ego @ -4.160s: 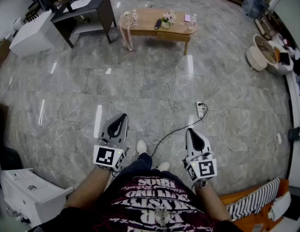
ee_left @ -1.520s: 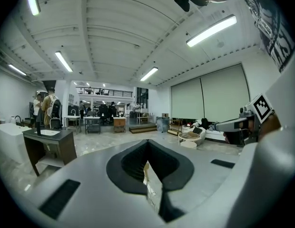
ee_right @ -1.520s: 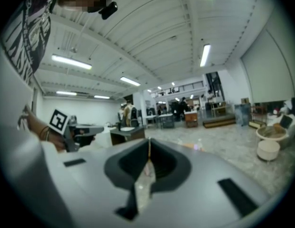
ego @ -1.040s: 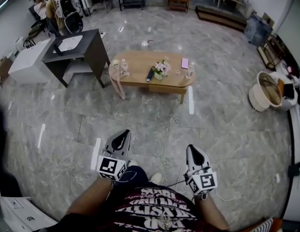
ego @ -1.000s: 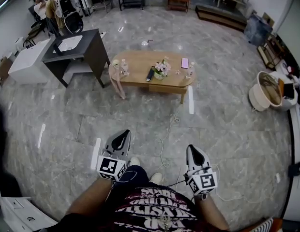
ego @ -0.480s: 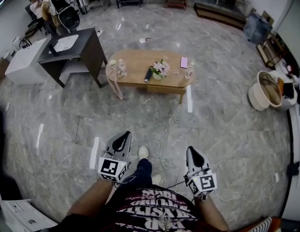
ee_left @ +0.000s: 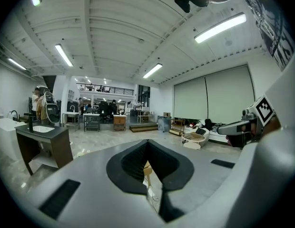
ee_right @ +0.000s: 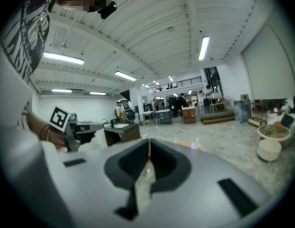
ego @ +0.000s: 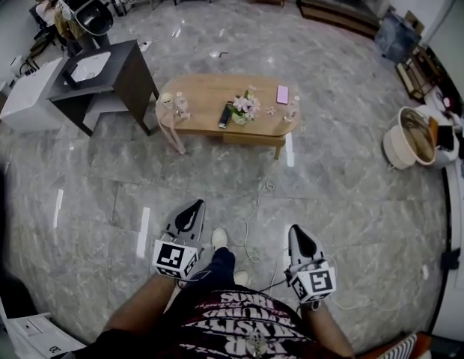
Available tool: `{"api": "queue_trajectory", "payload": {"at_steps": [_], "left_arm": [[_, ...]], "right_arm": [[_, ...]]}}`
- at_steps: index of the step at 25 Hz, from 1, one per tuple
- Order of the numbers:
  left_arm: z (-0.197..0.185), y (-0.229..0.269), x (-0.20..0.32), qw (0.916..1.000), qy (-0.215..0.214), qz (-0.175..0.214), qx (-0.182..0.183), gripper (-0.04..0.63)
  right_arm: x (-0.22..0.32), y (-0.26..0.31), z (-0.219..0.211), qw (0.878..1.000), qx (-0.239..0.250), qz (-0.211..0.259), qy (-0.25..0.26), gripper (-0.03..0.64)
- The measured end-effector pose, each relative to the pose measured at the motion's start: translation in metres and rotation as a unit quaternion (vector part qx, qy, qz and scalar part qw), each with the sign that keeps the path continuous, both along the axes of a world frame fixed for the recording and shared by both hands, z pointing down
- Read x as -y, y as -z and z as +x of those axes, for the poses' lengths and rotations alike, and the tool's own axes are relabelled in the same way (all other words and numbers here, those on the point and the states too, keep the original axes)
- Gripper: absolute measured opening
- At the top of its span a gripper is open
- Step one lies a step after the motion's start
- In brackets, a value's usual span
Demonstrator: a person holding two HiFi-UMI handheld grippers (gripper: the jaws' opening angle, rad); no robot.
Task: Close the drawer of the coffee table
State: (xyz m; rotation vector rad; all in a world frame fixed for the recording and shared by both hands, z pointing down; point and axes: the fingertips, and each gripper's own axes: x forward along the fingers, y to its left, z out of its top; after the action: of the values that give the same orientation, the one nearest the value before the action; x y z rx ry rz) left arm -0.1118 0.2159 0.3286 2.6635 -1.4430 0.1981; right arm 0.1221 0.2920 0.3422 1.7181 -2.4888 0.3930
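Two tongs, the left tongs (ego: 189, 209) and right tongs (ego: 297, 235), fully closed, holding nothing. Approach step judged in hand; next, reach the drawer of the tabletop (ego: 209, 99) at twelve o'clock.

1. In the head view the coffee table (ego: 209, 88) stands well away, and its drawer is too small to make out.
2. In the left gripper view the left gripper (ee_left: 147, 143) hides the table behind its own body; only a tan sliver shows between the fingers (ee_left: 131, 163).
3. Over the right gripper (ee_right: 149, 145) the worktop (ee_right: 188, 145) is a blurred strip.
4. The clear items (ego: 179, 103) at the worktop's left end are too small to name.
5. The head view's bottom-left corner cuts off a white cabinet (ego: 26, 335).
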Motion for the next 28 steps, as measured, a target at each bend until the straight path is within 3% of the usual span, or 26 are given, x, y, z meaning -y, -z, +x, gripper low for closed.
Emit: {"api": "queue_trajectory", "payload": {"at_steps": [8, 18, 28], "left_arm": [[-0.014, 0.000, 0.054, 1.0000, -0.006, -0.003, 0.001, 0.023], [-0.052, 0.023, 0.127, 0.9995, -0.007, 0.020, -0.022, 0.023], [-0.066, 0.014, 0.164, 0.9989, -0.017, 0.014, -0.041, 0.023]], "right_arm": [[0.057, 0.001, -0.022, 1.000, -0.001, -0.007, 0.004, 0.035], [0.134, 0.035, -0.053, 1.000, -0.018, 0.023, -0.003, 0.035], [0.156, 0.044, -0.050, 0.999, -0.036, 0.024, -0.033, 0.035]]}}
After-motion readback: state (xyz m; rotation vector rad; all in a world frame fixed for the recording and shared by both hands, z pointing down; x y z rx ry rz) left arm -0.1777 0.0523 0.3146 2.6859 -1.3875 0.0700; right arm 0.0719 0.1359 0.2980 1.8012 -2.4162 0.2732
